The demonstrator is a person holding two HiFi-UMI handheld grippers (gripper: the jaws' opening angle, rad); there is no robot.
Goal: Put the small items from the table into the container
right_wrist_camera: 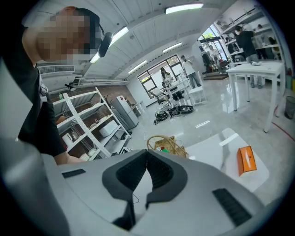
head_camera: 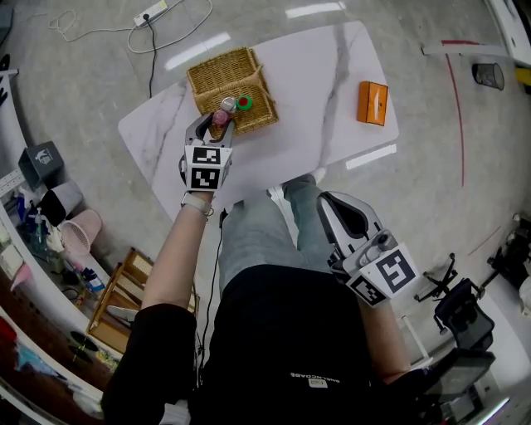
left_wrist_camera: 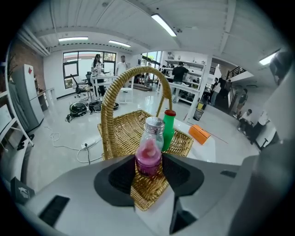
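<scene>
My left gripper is shut on a small clear bottle with pink contents and a silver cap. In the left gripper view the bottle stands upright between the pads of that gripper, over the near corner of the wicker basket. A green bottle with a red cap stands in the basket just behind it, and shows there as well in the head view. My right gripper hangs low beside the person's leg, off the table, shut and holding nothing.
The basket has a tall arched handle. An orange box lies on the right part of the white marble table. A power strip and cable lie on the floor beyond the table. Shelves and clutter stand at the left.
</scene>
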